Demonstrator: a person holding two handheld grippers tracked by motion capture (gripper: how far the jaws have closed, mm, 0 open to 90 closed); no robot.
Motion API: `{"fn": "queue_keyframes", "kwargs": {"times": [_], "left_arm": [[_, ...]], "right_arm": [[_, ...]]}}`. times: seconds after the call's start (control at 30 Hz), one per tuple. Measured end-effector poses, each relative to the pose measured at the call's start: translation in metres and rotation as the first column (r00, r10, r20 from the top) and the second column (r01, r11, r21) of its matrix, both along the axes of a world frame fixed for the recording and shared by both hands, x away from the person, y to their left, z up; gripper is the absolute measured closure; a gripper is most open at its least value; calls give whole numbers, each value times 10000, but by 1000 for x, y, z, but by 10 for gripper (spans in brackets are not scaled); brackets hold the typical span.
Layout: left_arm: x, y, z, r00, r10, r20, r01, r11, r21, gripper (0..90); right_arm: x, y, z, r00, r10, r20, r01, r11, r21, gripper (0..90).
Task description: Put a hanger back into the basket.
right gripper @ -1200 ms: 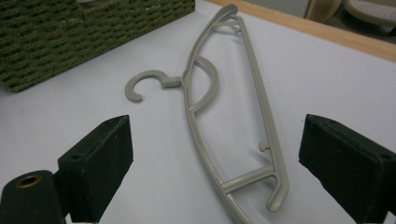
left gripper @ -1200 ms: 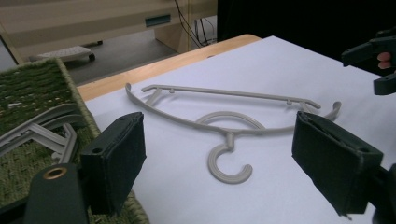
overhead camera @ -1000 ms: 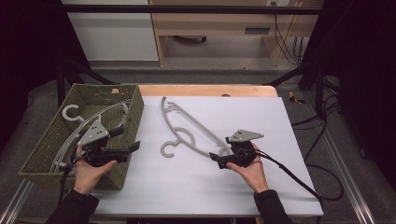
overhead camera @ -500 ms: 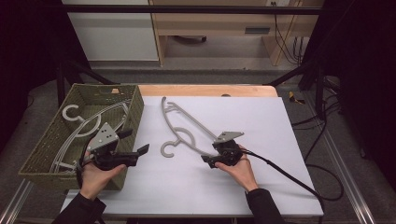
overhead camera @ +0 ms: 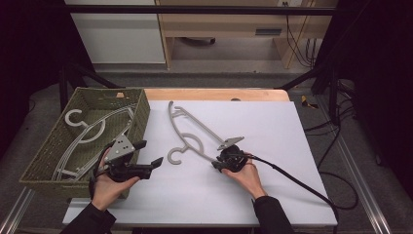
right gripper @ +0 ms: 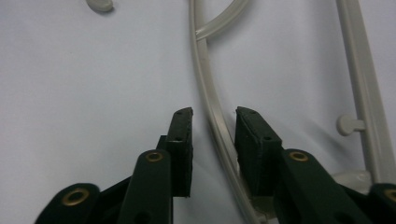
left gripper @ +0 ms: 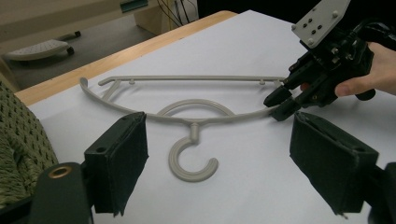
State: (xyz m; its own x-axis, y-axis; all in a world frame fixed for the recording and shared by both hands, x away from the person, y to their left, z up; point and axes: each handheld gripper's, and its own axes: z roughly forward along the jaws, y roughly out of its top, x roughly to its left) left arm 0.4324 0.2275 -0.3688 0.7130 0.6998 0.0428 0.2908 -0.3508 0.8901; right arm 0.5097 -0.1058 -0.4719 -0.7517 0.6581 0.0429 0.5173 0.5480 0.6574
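A grey plastic hanger [overhead camera: 187,145] lies flat on the white table, its hook toward the near edge. My right gripper [overhead camera: 215,165] is tipped down at the hanger's near right end. In the right gripper view its jaws [right gripper: 214,116] stand open on either side of the hanger's curved arm [right gripper: 200,60], with a small gap at each pad. My left gripper [overhead camera: 150,152] hovers open beside the basket, pointed at the hook. In the left gripper view its jaws [left gripper: 219,140] are spread wide, with the hanger [left gripper: 196,101] lying beyond them and the right gripper [left gripper: 281,101] at its end.
An olive woven basket [overhead camera: 142,114] stands at the table's left edge and holds more grey hangers [overhead camera: 90,132]. A wooden strip [overhead camera: 219,94] runs along the table's far edge. A black cable [overhead camera: 297,183] trails from the right gripper across the near right of the table.
My left gripper has moved right, off the basket and out over the table. My right gripper has moved left and tipped down so that its jaws straddle the hanger's arm.
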Motion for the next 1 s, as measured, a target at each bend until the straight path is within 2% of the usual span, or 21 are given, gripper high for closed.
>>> {"fn": "queue_keyframes", "kwargs": {"times": [0.03,0.1,0.23,0.27,0.3,0.43,0.47,0.57,0.77,0.8,0.87,0.93,1.0], "left_arm": [[0,0,0,10000,-21,-24,21,10000,4,190],[0,-1,-1,10000,-62,-64,62,10000,54,189],[1,1,-1,9999,-57,-97,56,10000,-37,187],[0,1,-1,9999,-55,-102,54,10000,-16,186],[0,2,-2,9999,-53,-115,53,10000,-1,185],[-2,4,-1,10000,5,-81,-5,10000,-18,184],[-2,5,-1,10000,21,-69,-21,10000,-22,184],[-4,6,0,10000,52,-46,-52,10000,-45,184],[-5,7,0,9999,73,-75,-73,10000,-27,184],[-5,7,-1,9999,74,-78,-74,10000,-26,184],[-5,7,-1,9999,65,-79,-65,10000,-8,184],[-5,7,-1,9999,68,-78,-68,10000,-20,184],[-5,7,-1,9999,68,-80,-68,10000,4,184]], "right_arm": [[-1,1,1,9999,-147,-73,147,9999,-22,705],[0,0,0,9999,-103,79,104,9999,-117,741],[-2,-2,4,9987,188,-484,-192,9998,-77,770],[-3,-3,4,9970,457,-626,-458,9990,7,782],[-4,-3,4,9966,547,-619,-549,9985,-15,788],[-15,-7,7,9938,768,-807,-797,9963,-336,806],[-17,-9,7,9934,813,-808,-839,9960,-294,809],[-25,-22,8,9915,953,-890,-996,9940,-457,817],[-40,-45,10,9876,899,-1290,-986,9931,-631,791],[-41,-46,12,9892,888,-1170,-974,9928,-699,749],[-41,-45,15,9888,849,-1231,-915,9946,-492,682],[-40,-45,18,9920,784,-993,-823,9960,-359,689],[-39,-42,20,9932,671,-956,-727,9958,-561,690]]}}
